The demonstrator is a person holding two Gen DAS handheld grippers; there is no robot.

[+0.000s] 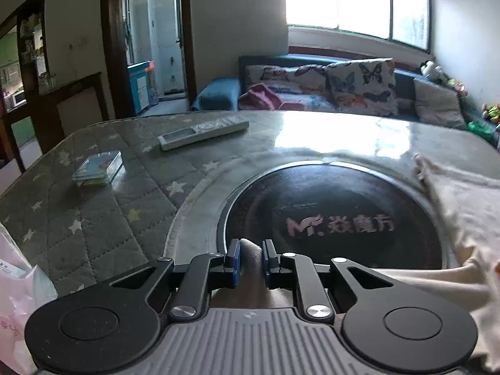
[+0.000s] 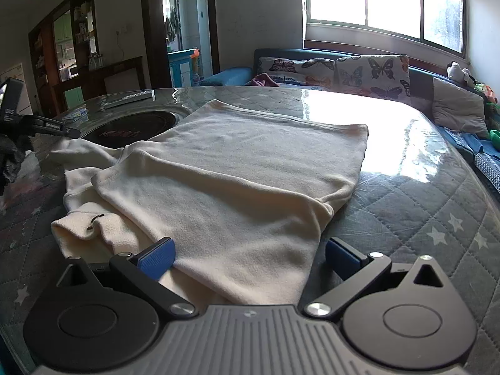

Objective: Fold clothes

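Lying half-folded — cream garment [image 2: 237, 168], rumpled.

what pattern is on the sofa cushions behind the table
Butterflies, multicoloured on a pale ground; the sofa cushions show best in the right wrist view.

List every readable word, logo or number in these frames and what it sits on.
"M 炫魔方", first character uncertain: pink logo on the black round cooktop set in the table.
Print on the pink plastic bag: too blurred to read.
Small box and remote control: no legible text.
White lettering on the left gripper seen from the right wrist: too small.
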